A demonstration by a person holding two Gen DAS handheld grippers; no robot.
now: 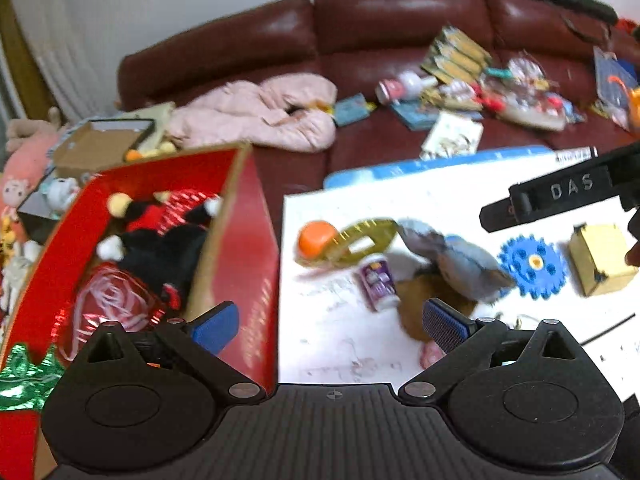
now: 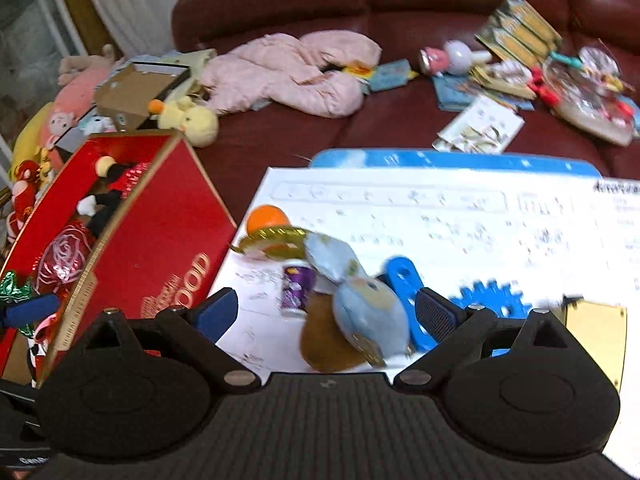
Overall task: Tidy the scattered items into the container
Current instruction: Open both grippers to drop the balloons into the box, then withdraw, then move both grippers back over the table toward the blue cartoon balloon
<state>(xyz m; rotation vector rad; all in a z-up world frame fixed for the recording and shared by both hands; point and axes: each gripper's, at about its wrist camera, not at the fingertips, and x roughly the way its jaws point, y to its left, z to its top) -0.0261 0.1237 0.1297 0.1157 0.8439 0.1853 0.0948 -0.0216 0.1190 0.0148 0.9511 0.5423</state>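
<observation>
A red box (image 1: 244, 240) (image 2: 160, 248) stands at the left and holds a black and red plush (image 1: 160, 232) and a rose-print foil item (image 1: 112, 300). On the white board (image 1: 440, 200) (image 2: 440, 216) lie an orange ball (image 1: 316, 236) (image 2: 266, 218), a gold ribbon (image 1: 360, 236), a small purple bottle (image 1: 378, 282) (image 2: 296, 288), a blue-grey and brown plush (image 1: 460, 264) (image 2: 360, 312), a blue gear (image 1: 534, 262) (image 2: 492, 300) and a yellow box (image 1: 600, 258) (image 2: 596, 324). My left gripper (image 1: 332, 320) is open and empty by the box wall. My right gripper (image 2: 326, 308) is open, with the plush between its fingers.
A dark red leather sofa (image 1: 400, 20) behind carries a pink jacket (image 1: 260, 112), cards, books and small toys (image 1: 500, 80). A yellow duck plush (image 2: 192, 120) and a cardboard box (image 2: 136, 92) lie behind the red box. More plush toys sit at far left.
</observation>
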